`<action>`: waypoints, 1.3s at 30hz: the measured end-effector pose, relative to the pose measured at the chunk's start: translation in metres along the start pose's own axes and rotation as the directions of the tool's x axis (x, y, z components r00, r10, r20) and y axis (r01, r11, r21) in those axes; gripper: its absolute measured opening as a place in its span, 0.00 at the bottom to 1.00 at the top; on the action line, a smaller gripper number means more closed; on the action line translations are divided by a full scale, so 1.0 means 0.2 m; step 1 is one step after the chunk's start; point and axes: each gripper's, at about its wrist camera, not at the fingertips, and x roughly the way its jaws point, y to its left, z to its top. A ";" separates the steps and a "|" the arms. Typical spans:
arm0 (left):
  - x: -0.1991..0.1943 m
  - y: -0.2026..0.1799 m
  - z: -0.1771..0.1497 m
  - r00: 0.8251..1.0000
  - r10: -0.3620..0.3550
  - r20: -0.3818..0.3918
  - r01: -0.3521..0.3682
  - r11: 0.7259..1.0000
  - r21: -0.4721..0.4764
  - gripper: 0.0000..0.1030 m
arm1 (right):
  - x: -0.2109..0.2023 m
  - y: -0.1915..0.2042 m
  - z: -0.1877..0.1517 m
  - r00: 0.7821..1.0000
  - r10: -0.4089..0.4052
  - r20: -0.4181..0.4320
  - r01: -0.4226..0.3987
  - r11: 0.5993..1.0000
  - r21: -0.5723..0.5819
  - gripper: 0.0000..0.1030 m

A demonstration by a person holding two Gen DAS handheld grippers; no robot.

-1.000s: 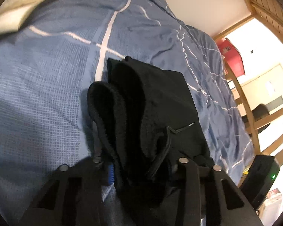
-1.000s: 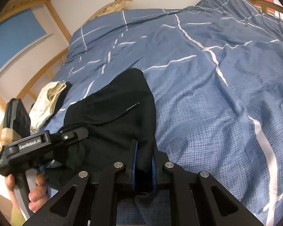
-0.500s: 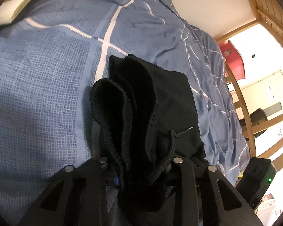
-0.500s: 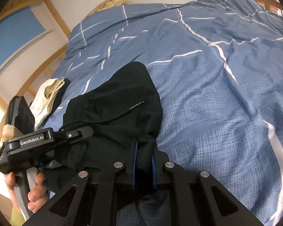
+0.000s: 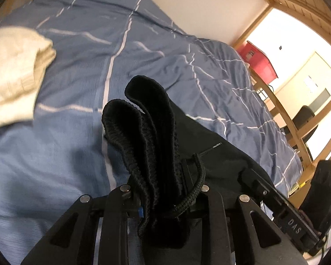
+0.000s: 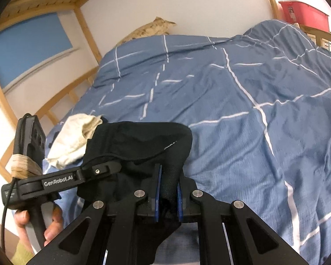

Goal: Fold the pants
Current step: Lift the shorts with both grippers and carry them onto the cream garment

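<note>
The black pants [image 5: 147,121] hang bunched between both grippers above the blue bed cover [image 5: 66,143]. My left gripper [image 5: 163,190] has its jaws closing on the ribbed waistband and drawstring, which fill the gap between them. In the right wrist view, my right gripper [image 6: 168,176] is shut on another fold of the pants [image 6: 143,139], the cloth pinched between its blue pads [image 6: 157,187]. The left gripper's body [image 6: 57,178], held in a hand [image 6: 50,225], sits to the left of it, its tip buried in the black cloth.
A cream folded garment [image 5: 13,70] lies on the bed to the left, beside the pants. The wooden bed frame [image 5: 282,114] runs along the right, with a red box [image 5: 260,64] and a dark chair [image 5: 304,119] beyond. A pillow [image 6: 156,27] lies against the far wall.
Both grippers have risen, lifting the pants off the bed cover. The left jaws have narrowed onto the waistband. The cream garment has come into the left wrist view.
</note>
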 end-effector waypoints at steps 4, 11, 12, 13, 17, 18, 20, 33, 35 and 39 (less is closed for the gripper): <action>-0.12 -0.01 0.08 0.999 0.010 0.049 -0.012 0.999 0.051 0.23 | -0.02 0.08 0.06 0.999 0.020 0.028 -0.019 1.000 -0.023 0.12; -0.36 0.04 0.23 0.993 0.028 0.118 -0.040 0.993 0.108 0.23 | 0.00 0.25 0.17 0.995 0.070 0.071 -0.066 0.996 -0.066 0.12; -0.39 0.06 0.25 0.992 0.033 0.126 -0.047 0.992 0.113 0.23 | 0.00 0.30 0.19 0.994 0.079 0.079 -0.073 0.994 -0.077 0.12; -0.43 0.08 0.27 0.990 0.040 0.135 -0.056 0.991 0.119 0.23 | 0.01 0.34 0.20 0.993 0.088 0.083 -0.081 0.993 -0.084 0.12; -0.56 0.17 0.39 0.981 0.092 0.173 -0.118 0.982 0.146 0.23 | 0.08 0.53 0.29 0.984 0.150 0.097 -0.139 0.984 -0.116 0.12; -0.61 0.21 0.43 0.977 0.109 0.182 -0.137 0.979 0.152 0.23 | 0.09 0.57 0.30 0.982 0.159 0.099 -0.146 0.981 -0.124 0.12; -0.67 0.28 0.50 0.974 0.123 0.190 -0.153 0.976 0.155 0.23 | 0.14 0.68 0.34 0.979 0.178 0.101 -0.162 0.975 -0.155 0.12; -0.77 0.88 0.83 0.968 0.199 0.152 -0.222 0.963 0.154 0.23 | 0.68 1.21 0.45 0.974 0.219 0.051 -0.199 0.946 -0.258 0.12; -0.73 0.96 0.83 0.972 0.202 0.120 -0.217 0.966 0.137 0.23 | 0.76 1.25 0.43 0.978 0.207 0.030 -0.192 0.945 -0.264 0.12; -0.62 1.10 0.77 0.973 0.226 0.040 -0.229 0.966 0.122 0.23 | 0.88 1.26 0.33 0.986 0.166 -0.019 -0.165 0.947 -0.277 0.12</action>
